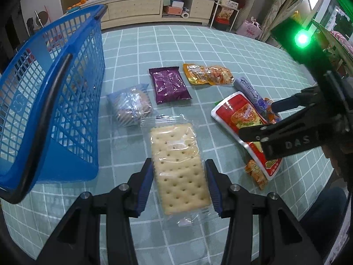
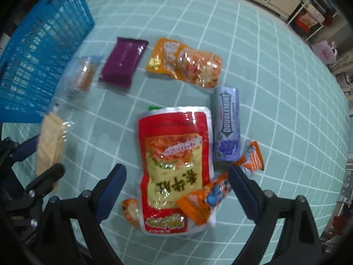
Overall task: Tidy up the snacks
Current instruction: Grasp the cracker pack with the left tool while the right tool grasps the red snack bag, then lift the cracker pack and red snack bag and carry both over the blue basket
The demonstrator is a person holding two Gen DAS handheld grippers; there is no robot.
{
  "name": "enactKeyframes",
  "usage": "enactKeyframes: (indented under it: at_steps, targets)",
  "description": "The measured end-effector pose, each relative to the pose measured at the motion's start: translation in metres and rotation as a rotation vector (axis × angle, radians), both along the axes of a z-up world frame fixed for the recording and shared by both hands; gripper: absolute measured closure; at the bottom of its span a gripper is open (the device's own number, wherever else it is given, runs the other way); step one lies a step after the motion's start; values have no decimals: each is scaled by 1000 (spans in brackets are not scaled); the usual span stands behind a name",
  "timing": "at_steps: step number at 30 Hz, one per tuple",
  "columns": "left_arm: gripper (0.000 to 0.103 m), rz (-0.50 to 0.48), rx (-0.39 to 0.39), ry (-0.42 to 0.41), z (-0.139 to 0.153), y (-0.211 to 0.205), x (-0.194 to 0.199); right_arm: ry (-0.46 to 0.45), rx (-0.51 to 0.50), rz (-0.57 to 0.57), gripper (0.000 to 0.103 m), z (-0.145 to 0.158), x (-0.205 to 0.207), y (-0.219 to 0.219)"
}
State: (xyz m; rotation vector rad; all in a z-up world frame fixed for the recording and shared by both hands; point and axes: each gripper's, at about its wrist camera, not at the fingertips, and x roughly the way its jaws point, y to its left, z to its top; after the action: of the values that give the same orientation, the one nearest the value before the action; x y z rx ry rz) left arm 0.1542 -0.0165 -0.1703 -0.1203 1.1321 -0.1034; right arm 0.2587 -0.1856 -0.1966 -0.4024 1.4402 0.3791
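Observation:
My left gripper (image 1: 179,185) is open, its fingers on either side of a clear pack of crackers (image 1: 178,167) lying on the table. A blue mesh basket (image 1: 50,101) stands to the left. My right gripper (image 2: 176,190) is open over a red and yellow snack pouch (image 2: 174,165), with a small orange packet (image 2: 205,198) on the pouch between its fingers. A purple packet (image 1: 168,85), an orange pouch (image 1: 207,74), a clear-wrapped round snack (image 1: 132,107) and a purple gum pack (image 2: 226,125) lie on the table.
The table has a teal grid cloth (image 1: 242,50). Small orange packets (image 2: 253,158) lie by the red pouch. The right gripper's body (image 1: 297,130) shows at the right of the left wrist view. A cabinet (image 1: 154,8) and shelves stand behind the table.

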Motion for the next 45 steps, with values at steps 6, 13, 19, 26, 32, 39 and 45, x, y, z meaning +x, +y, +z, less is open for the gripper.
enactKeyframes:
  at_steps: [6,13,19,26,32,39,45]
  targets:
    - [59,6,-4,16,-5,4,0,67,-9,13,14,-33,10,1]
    - [59,3,2,14,-3,1,-3,29,8,24,38,-36,-7,-4]
    - [59,-14,10,-4,7,-8,-8,5,25,12,40,-21,-18,-15]
    - [59,-24,8,-56,33,-12,-14,-59,99,-10,40,11,-29,-22]
    - [59,-30,-39,-112,66,-8,-23,-149,172,-8,50,66,-39,-18]
    - [59,-42,-30,-208,116,12,-33,-262,275,-5,53,115,-63,0]
    - [59,-22,27,-261,148,44,-31,-314,328,23,55,144,-68,26]
